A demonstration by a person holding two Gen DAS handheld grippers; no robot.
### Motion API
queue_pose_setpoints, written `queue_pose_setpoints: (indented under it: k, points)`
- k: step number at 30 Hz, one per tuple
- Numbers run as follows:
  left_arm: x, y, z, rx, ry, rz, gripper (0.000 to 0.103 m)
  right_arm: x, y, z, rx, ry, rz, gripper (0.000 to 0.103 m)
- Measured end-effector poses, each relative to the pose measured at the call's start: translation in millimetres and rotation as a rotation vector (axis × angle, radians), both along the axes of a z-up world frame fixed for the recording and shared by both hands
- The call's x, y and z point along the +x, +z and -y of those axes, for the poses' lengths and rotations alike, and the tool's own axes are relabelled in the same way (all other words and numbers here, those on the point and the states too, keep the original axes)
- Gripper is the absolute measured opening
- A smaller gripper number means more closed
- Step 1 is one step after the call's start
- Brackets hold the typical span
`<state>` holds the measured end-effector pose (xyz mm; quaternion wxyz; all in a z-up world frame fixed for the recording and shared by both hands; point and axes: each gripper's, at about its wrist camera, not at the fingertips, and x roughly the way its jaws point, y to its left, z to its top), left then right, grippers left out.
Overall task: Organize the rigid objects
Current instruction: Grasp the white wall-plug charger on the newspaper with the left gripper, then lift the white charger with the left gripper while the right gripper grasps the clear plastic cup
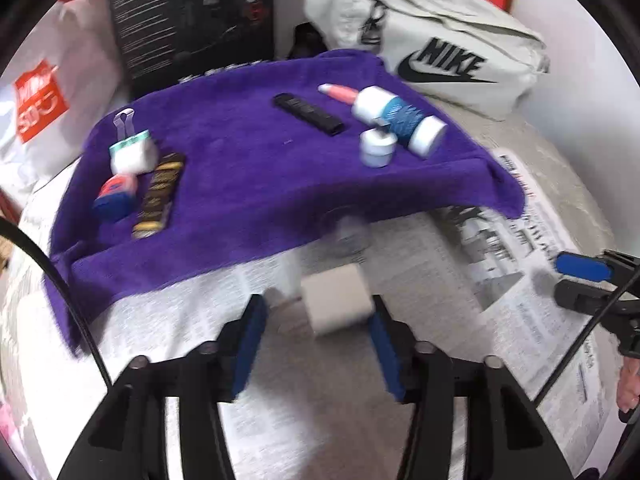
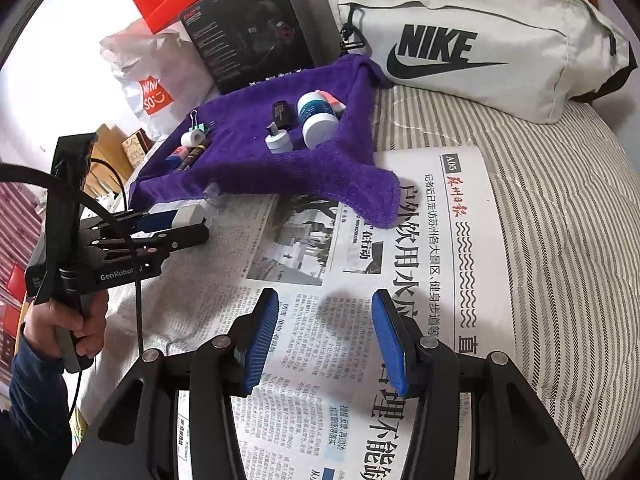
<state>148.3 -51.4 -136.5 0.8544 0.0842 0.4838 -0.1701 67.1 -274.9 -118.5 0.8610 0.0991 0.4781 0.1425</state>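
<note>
One small pale grey block sits between the left gripper's half-open pads, touching its right pad: light, stiff; pinch its flat sides. Right gripper gapes empty above newspaper.

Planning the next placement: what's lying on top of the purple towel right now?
On the purple towel: binder clip, tape roll, black stick, blue-labelled bottle, small jar. What the towel covers is hidden.
</note>
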Motion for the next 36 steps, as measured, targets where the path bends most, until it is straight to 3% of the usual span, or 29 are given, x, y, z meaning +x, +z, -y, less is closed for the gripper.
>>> queue_pose_setpoints:
  k: [2,8,10,11,12,13,21,31,36]
  points:
    - [0,-2,-5,0.035,0.041,-0.005,0.074,1,-1,-1,0.002,0.006,-0.002,0.049]
    - [1,-1,-4,-0.018,0.045,-0.001,0.074,2,-5,-3,0.004,0.015,-0.011,0.049]
    - [2,-3,4,0.006,0.023,0.014,0.074,2,-6,-2,0.002,0.014,-0.018,0.049]
    - [2,-4,9,0.025,0.017,0.024,0.072,2,-7,-1,0.003,0.013,-0.019,0.049]
    - [1,-3,10,0.016,0.015,0.042,0.049,2,-7,0,0.002,0.012,-0.021,0.049]
    - [-2,-2,9,0.002,0.03,0.055,0.043,2,-7,0,0.002,0.012,-0.023,0.048]
    - [-10,0,-3,0.003,0.06,0.071,0.042,1,-5,-1,-0.019,0.01,-0.028,0.049]
    - [-30,-6,-87,-0.003,0.195,0.085,0.043,19,13,-48,-0.042,0.093,0.034,0.048]
    - [-41,-11,-112,-0.035,0.252,0.137,0.044,39,16,-85,-0.045,0.114,0.057,0.048]
